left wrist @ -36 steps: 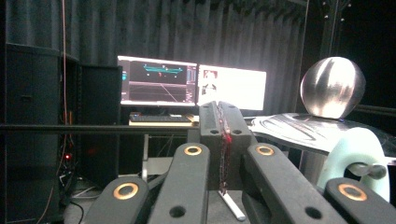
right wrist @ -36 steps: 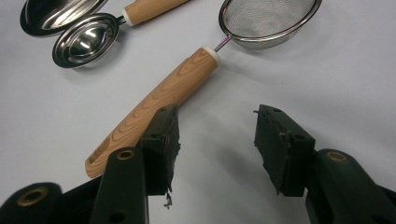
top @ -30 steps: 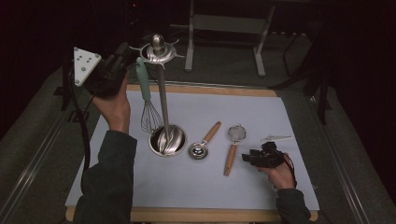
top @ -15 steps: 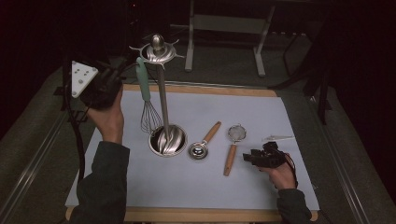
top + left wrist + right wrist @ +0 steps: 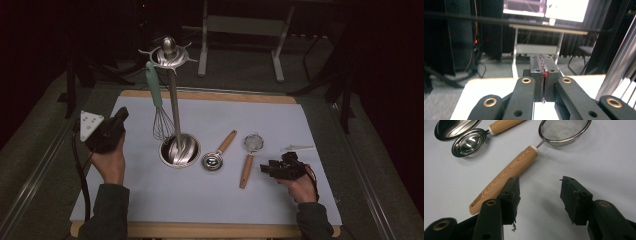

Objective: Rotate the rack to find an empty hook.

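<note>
In the high view, low and right of centre, the right gripper (image 5: 270,169) rests on the white tabletop (image 5: 150,200) in the person's right hand (image 5: 298,187); its fingers (image 5: 512,195) stand wide apart with nothing between them; in the right gripper view one finger lies just beside the wooden handle of the strainer (image 5: 506,173), whether touching I cannot tell. At the left of the frame the left gripper (image 5: 120,116) sits in the left hand (image 5: 112,162), well apart from the utensils; its fingers (image 5: 543,75) are pressed together and hold nothing. At the centre lie the strainer (image 5: 248,160) and, just left of it, the measuring spoon (image 5: 215,157); left again stands the rack (image 5: 176,120) on its round steel base. A whisk (image 5: 159,112) with a green handle hangs from the rack's top. Behind the tabletop, at upper centre, a metal stand (image 5: 240,40) sits in the dark.
</note>
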`<state>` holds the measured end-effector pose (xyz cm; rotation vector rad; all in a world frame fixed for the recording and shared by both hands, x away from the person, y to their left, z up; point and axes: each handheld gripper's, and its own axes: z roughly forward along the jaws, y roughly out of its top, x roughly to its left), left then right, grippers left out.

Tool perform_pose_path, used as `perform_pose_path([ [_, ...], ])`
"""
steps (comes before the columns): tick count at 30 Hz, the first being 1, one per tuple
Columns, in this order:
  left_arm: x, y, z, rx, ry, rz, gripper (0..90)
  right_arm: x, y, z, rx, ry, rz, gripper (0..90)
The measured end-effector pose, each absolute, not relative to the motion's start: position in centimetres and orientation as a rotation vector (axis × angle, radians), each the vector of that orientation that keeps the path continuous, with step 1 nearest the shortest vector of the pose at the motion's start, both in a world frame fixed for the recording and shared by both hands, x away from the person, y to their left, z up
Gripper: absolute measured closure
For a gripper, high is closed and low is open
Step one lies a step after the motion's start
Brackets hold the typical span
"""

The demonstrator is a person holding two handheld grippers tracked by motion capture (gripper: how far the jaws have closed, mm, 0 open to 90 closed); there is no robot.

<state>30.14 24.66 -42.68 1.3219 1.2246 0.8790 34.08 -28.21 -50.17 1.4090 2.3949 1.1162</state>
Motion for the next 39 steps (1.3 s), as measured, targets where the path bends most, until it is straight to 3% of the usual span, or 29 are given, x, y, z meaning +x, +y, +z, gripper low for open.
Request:
perform_pose_path([
  [13,28.0,23.7,-52.3,1.499,1.348,0.742,85.6,34.0,-28.3,-50.1,1.415,2.390,1.120,49.4],
  [39,29.6,22.4,-53.9,1.675,1.405,0.714,80.1,34.1,-27.8,-50.5,1.407,2.408,1.107,49.4],
])
